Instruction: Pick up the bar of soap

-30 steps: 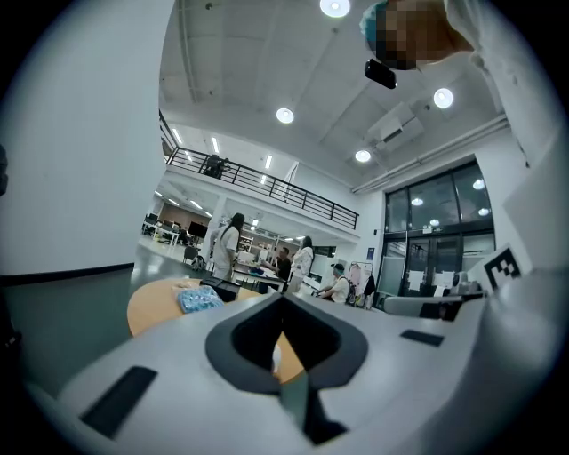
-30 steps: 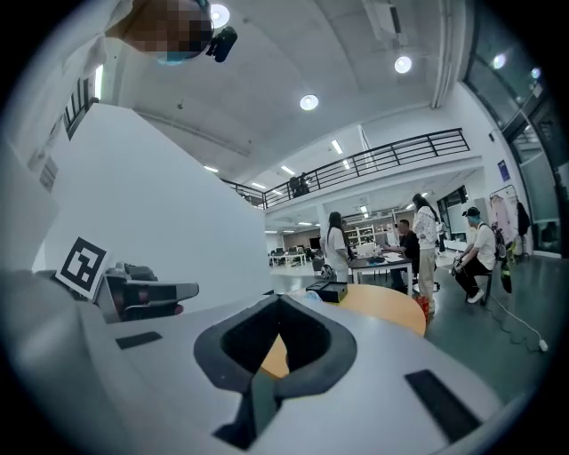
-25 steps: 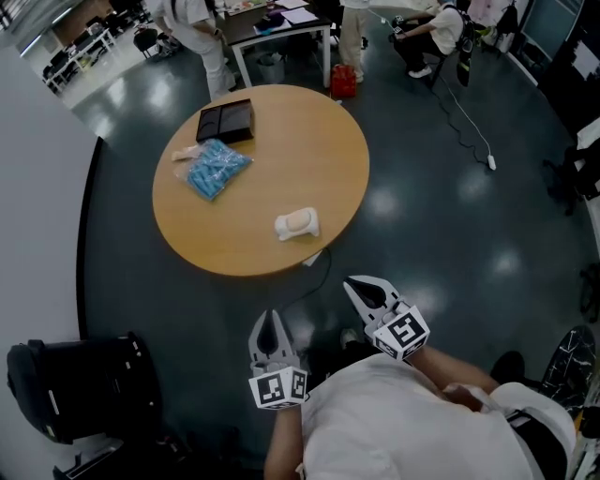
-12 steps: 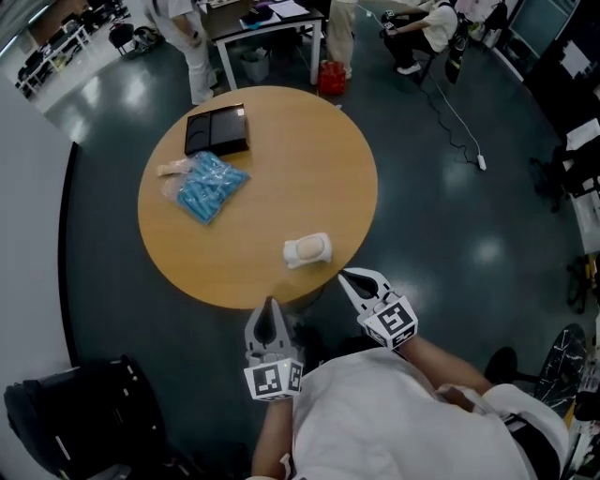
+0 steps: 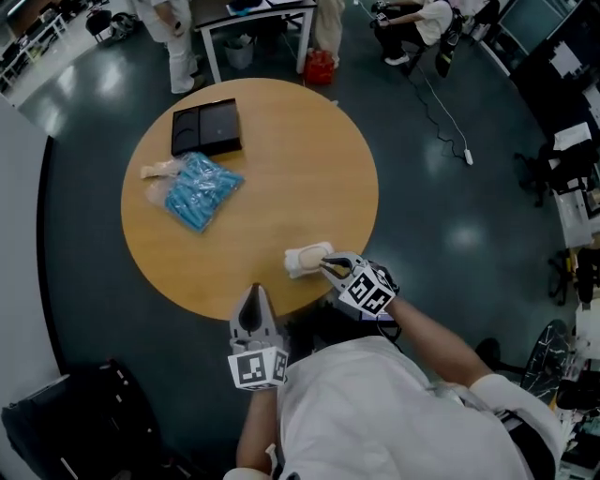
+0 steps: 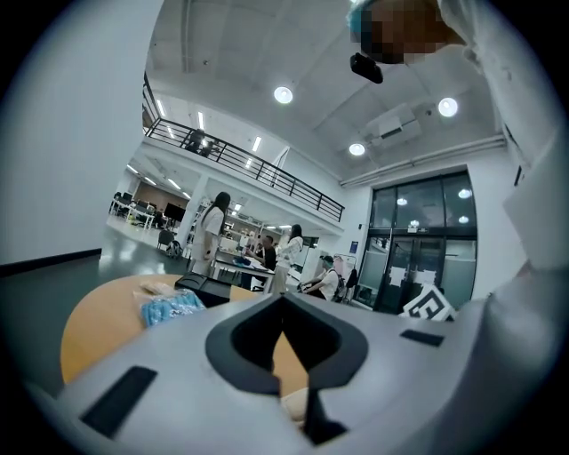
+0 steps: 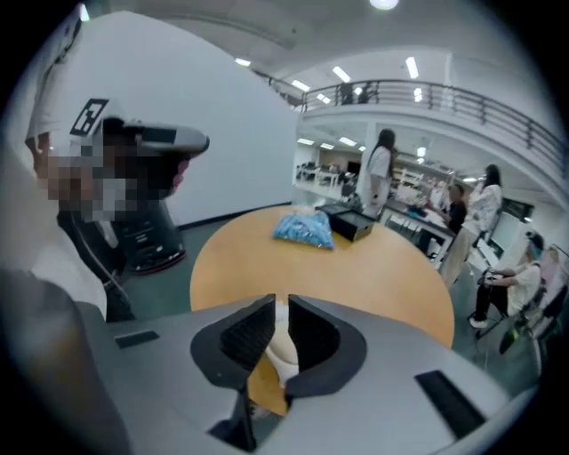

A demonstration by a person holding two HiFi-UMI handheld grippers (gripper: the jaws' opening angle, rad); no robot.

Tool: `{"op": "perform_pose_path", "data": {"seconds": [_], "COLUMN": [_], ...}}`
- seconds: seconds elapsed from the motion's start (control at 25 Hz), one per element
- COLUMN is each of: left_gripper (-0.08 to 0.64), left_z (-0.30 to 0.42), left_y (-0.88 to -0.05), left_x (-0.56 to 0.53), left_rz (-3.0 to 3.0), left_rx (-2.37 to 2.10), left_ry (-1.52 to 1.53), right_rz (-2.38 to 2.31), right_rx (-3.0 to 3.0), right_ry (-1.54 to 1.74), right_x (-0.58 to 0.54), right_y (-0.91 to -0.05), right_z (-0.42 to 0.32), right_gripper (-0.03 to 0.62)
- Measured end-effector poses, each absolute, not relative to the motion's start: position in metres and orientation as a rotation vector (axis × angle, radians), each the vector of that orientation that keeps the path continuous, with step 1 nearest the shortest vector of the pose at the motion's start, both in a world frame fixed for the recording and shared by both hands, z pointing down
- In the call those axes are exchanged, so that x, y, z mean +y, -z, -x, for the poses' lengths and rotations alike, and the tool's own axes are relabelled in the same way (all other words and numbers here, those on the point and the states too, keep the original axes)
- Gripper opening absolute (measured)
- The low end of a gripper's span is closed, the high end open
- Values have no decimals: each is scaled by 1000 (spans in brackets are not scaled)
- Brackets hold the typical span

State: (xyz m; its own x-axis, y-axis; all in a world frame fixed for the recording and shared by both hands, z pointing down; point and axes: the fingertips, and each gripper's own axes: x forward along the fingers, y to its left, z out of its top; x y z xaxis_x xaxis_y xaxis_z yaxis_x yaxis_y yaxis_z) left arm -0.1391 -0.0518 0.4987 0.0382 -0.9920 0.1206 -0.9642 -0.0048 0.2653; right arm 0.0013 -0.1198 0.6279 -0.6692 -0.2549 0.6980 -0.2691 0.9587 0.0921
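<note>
The bar of soap (image 5: 306, 260), pale and in a white wrap, lies near the front edge of the round wooden table (image 5: 309, 159). My right gripper (image 5: 325, 265) is shut, its tips at the soap's right end; I cannot tell if they touch. Through the narrow slit of the right gripper (image 7: 282, 299) the soap (image 7: 284, 350) shows just beyond and below, not between the pads. My left gripper (image 5: 251, 293) is shut and empty over the table's front edge, left of the soap. From the left gripper (image 6: 283, 300), a bit of soap (image 6: 296, 406) peeks out.
A blue plastic bag (image 5: 199, 190) and a black tray (image 5: 205, 127) sit on the far left of the table. A dark bag (image 5: 56, 431) stands on the floor at lower left. People stand and sit around a desk (image 5: 253, 11) behind the table.
The table has come closer. My right gripper has moved forward from beside my body to the soap's right end. My left gripper has advanced to the table's front edge.
</note>
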Motion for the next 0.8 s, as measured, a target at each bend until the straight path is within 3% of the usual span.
{"op": "perform_pose_path", "data": {"seconds": [0.04, 0.12, 0.2, 0.48, 0.8], "left_gripper": [6, 6, 6, 6, 6], "left_z": [140, 140, 142, 150, 161], "left_y": [-501, -506, -506, -515, -519], "left_x": [-54, -57, -60, -60, -62], "left_rz": [-2041, -2026, -2019, -1948, -1960], "left_rx": [-1998, -1993, -1992, -1992, -1987], "left_ry": [146, 150, 160, 183, 171], "right_rz": [-303, -173, -47, 236, 396], "right_rx": [-2280, -2157, -2031, -1712, -1457], "right_ry": [-15, 27, 96, 283, 226], "right_x": [-122, -125, -129, -133, -127], "right_y": [-641, -667, -692, -757, -783], "right_z": [2, 5, 10, 21, 14], "right_gripper": [52, 191, 222, 241, 267]}}
